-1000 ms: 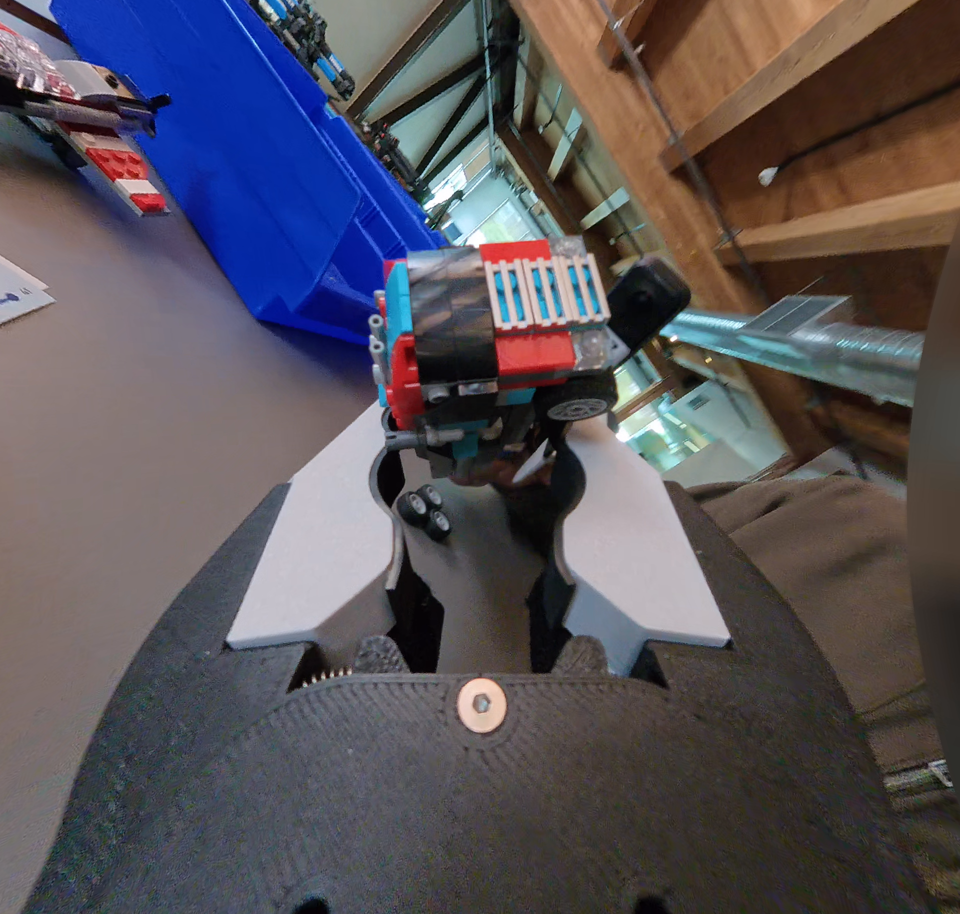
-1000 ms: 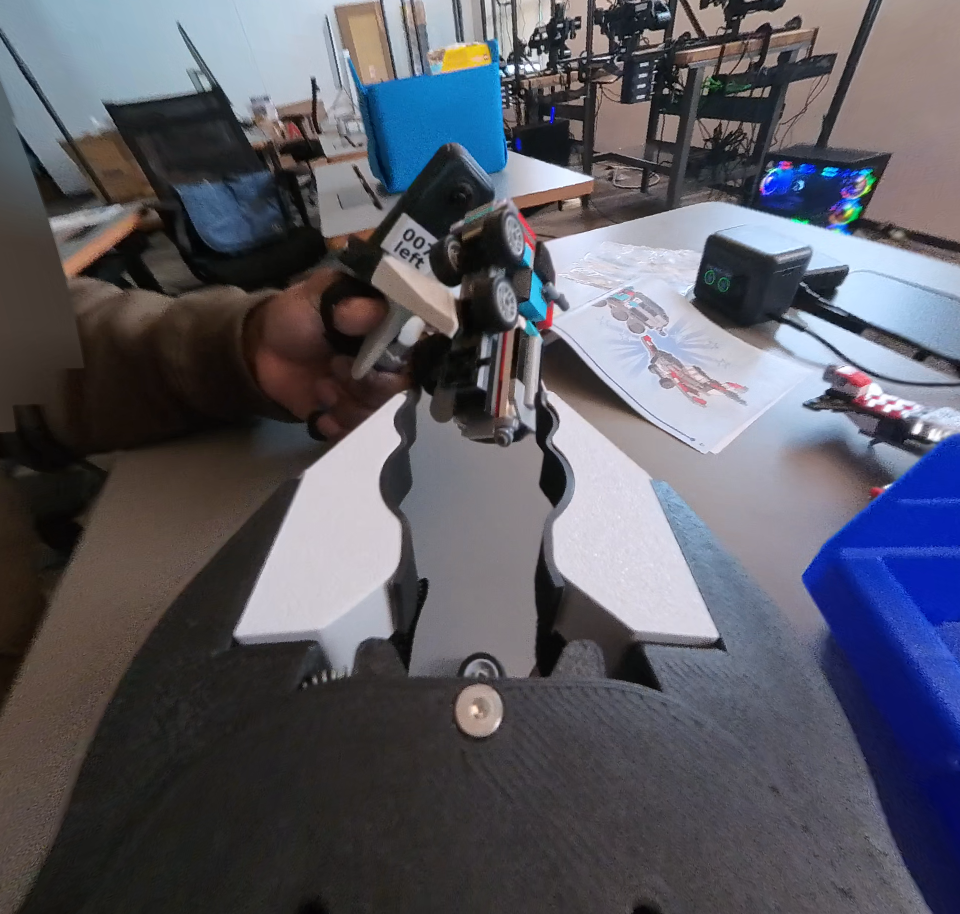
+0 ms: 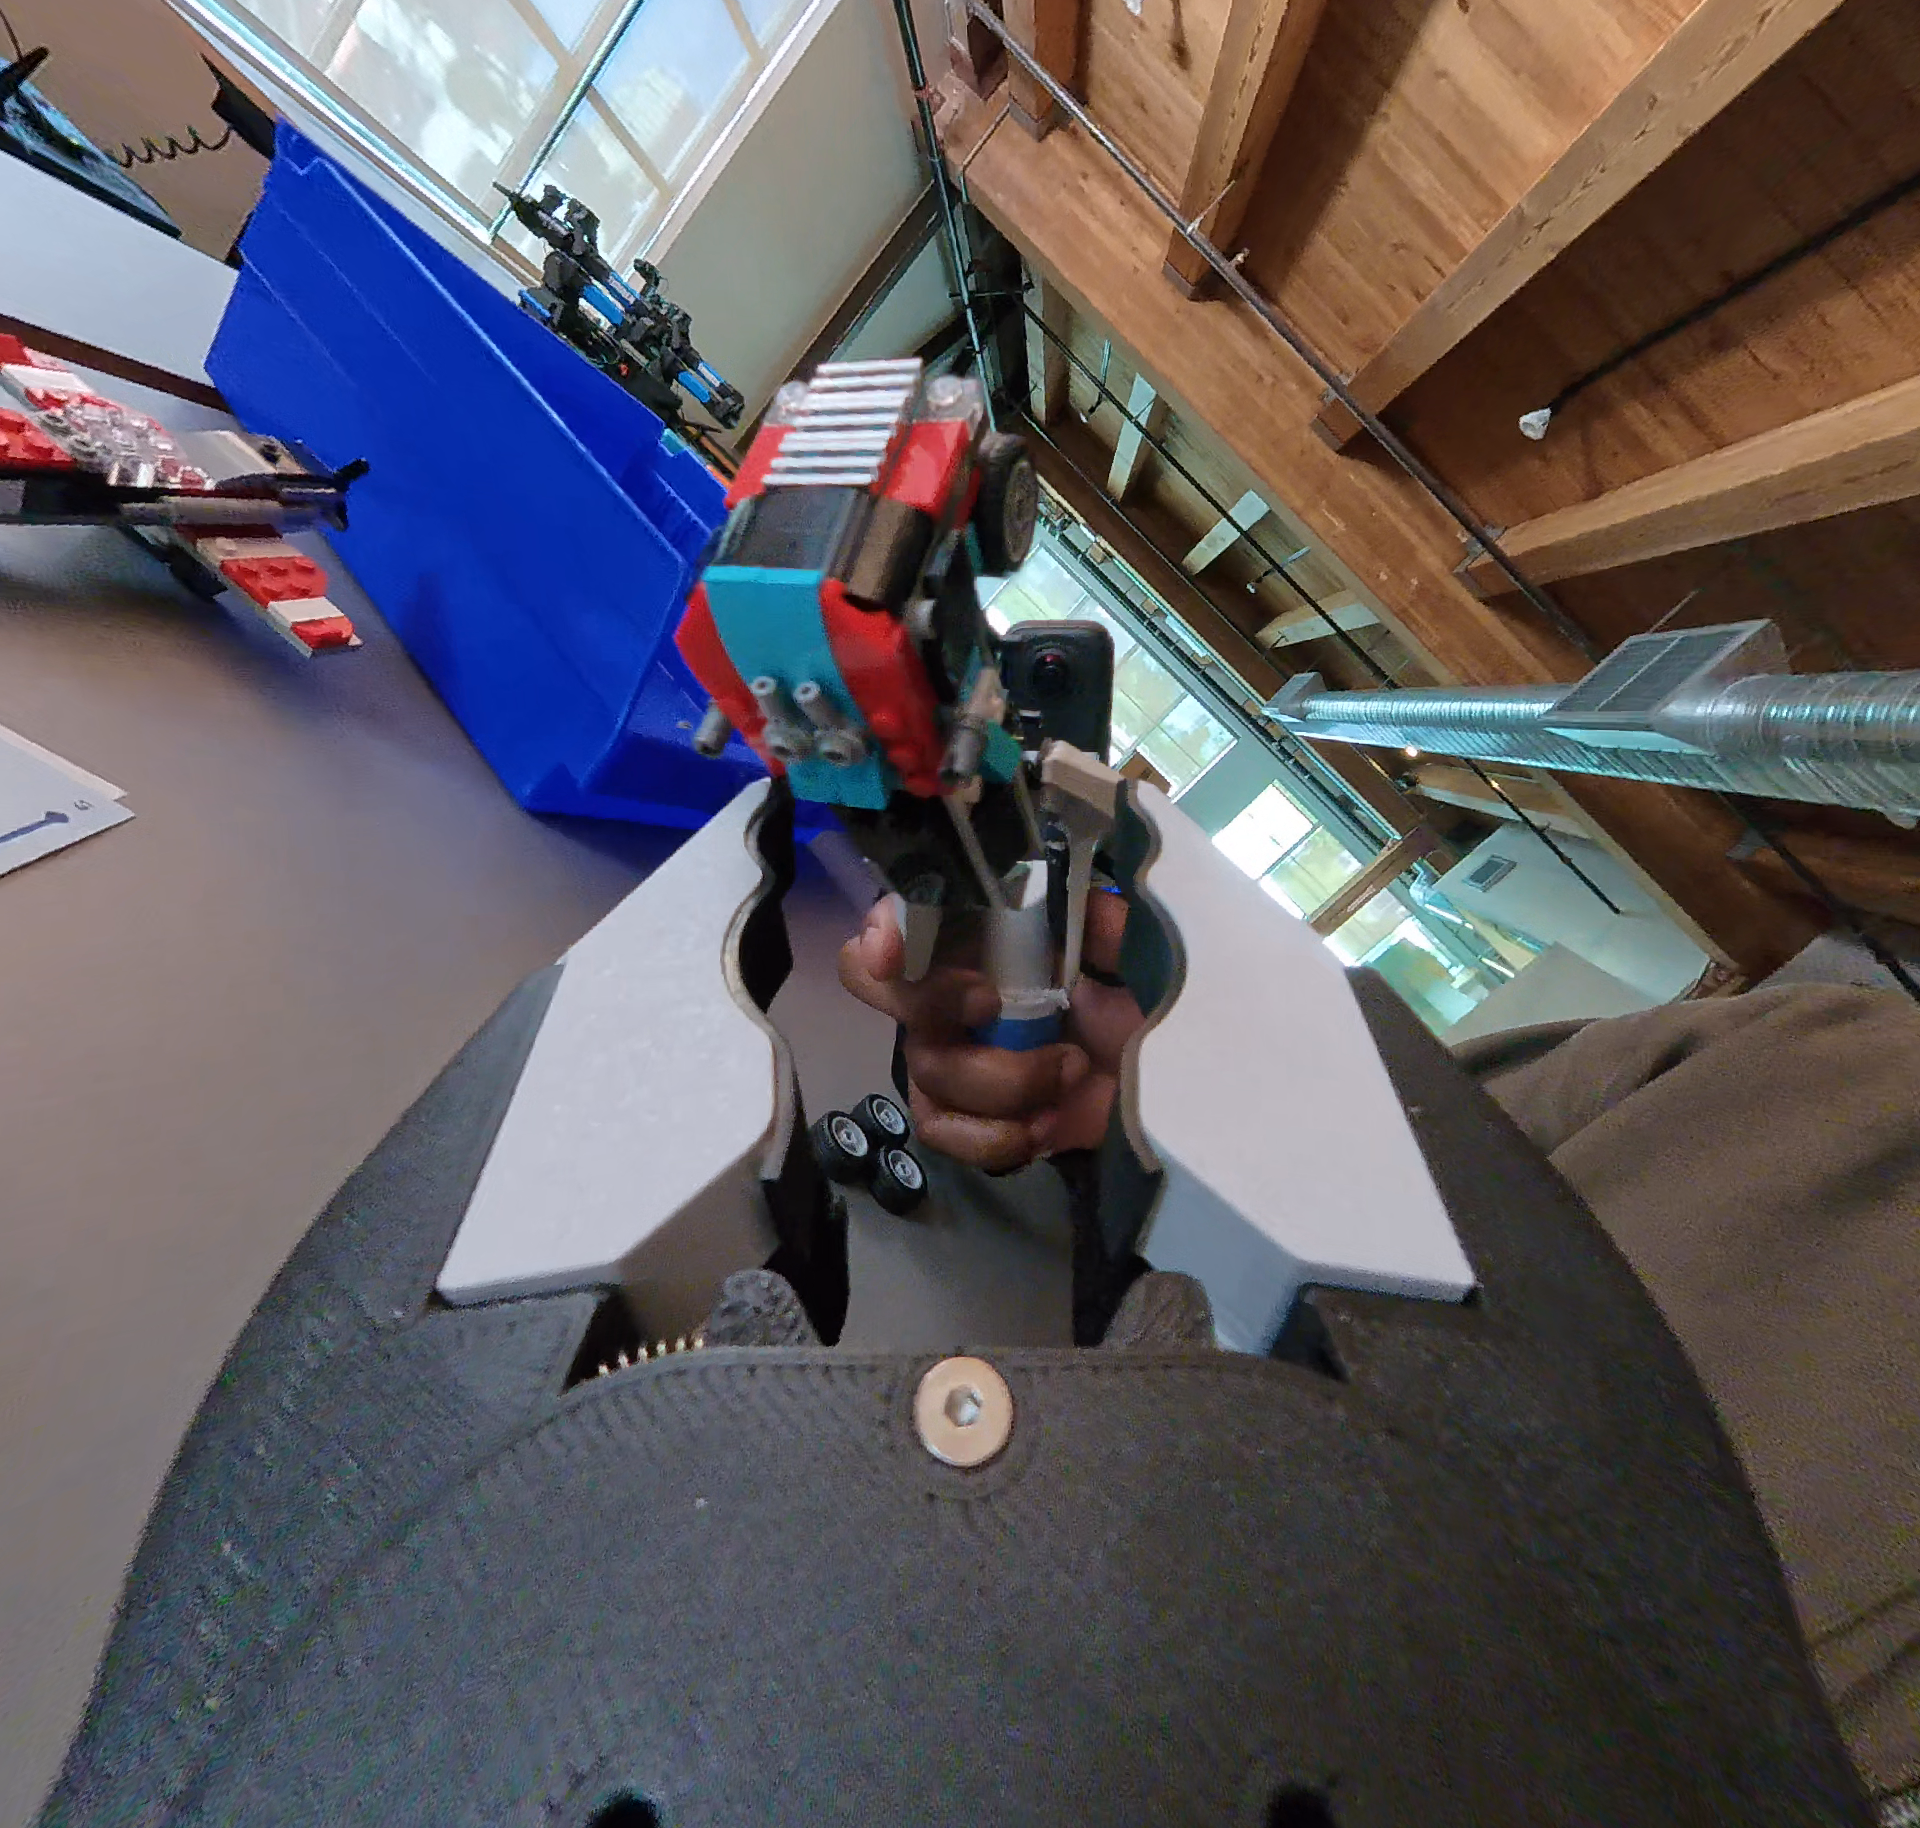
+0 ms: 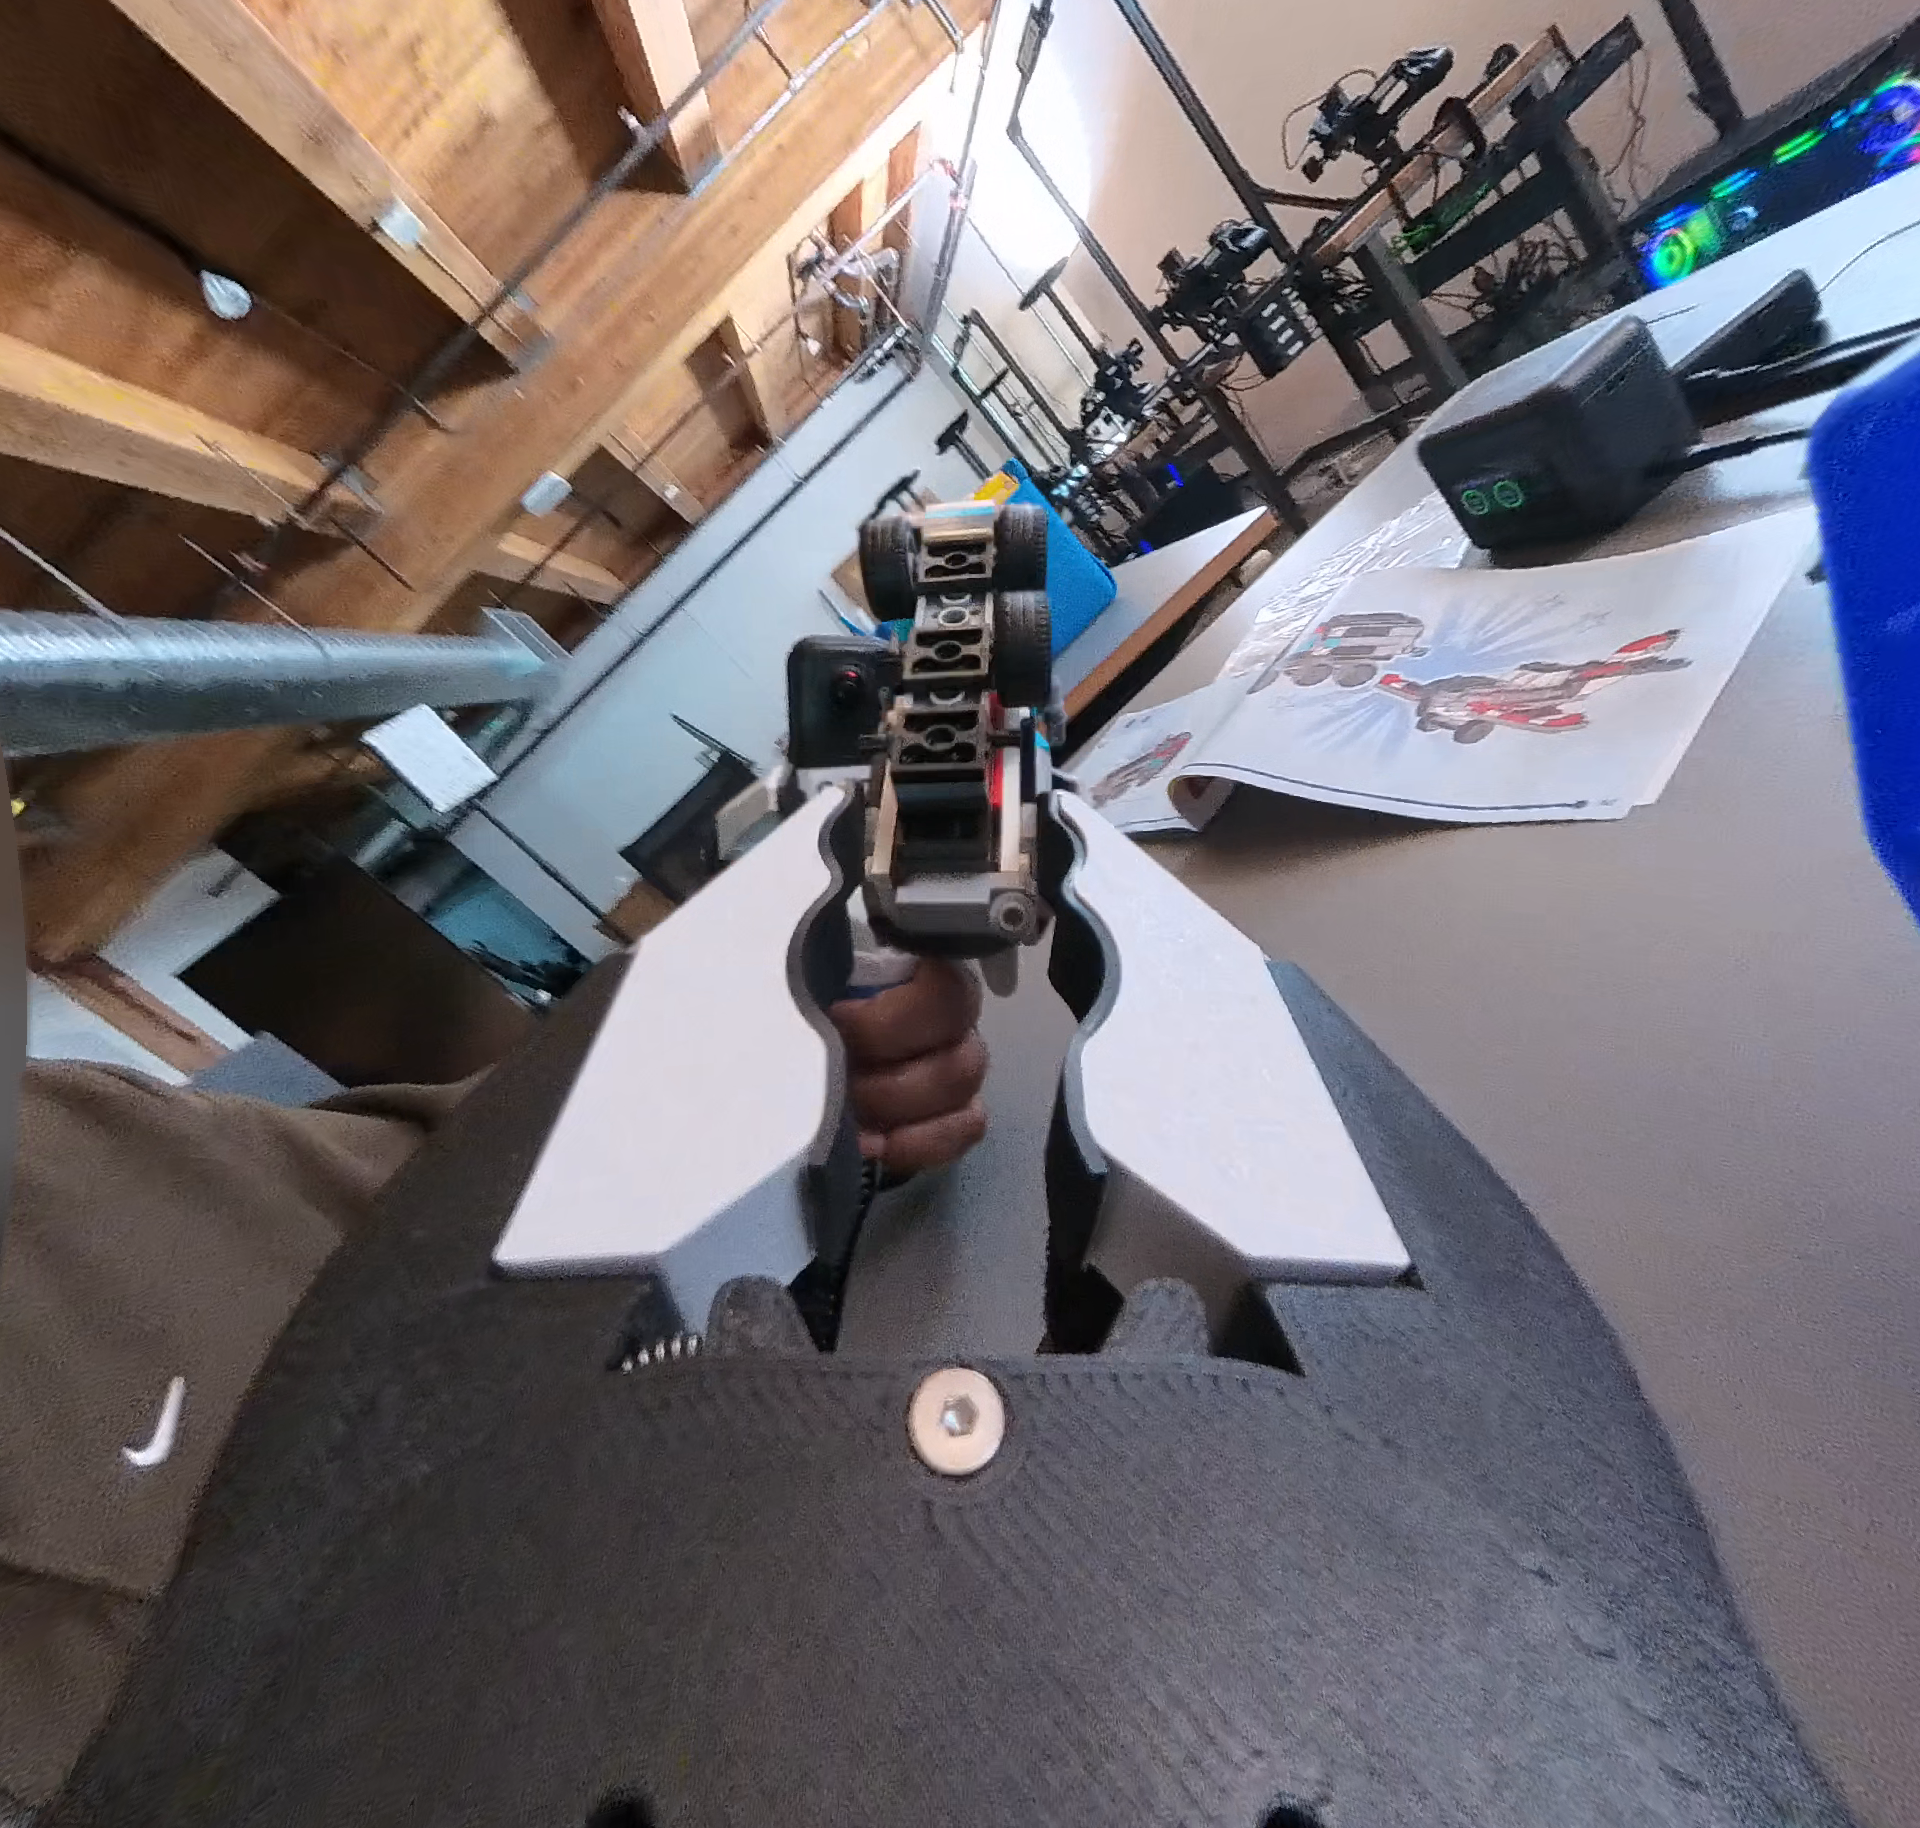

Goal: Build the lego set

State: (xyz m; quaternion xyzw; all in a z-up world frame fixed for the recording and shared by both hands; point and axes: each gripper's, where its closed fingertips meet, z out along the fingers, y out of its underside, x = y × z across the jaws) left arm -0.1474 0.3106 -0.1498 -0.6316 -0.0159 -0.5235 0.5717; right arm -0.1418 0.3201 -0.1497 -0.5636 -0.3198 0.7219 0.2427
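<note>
A red, teal and black toy brick truck is up in the air above the grey table, its underside facing the right wrist view. My right gripper is shut on the truck's lower end, with a pad pressed on each side. In the left wrist view the truck stands just past my left gripper. That gripper is open, with a gap between its pads and the truck. The right gripper's fingers and a hand show behind the truck.
A blue bin and a red and white brick model are at the left. Three loose black wheels lie on the table. An open picture booklet, a black box and a blue bin's edge are at the right. Left and right tips are no more than a few centimetres apart.
Both grippers tilted upward and the truck turned end-on. My right jaws closed onto the truck. My left jaws widened and no longer press on it.
</note>
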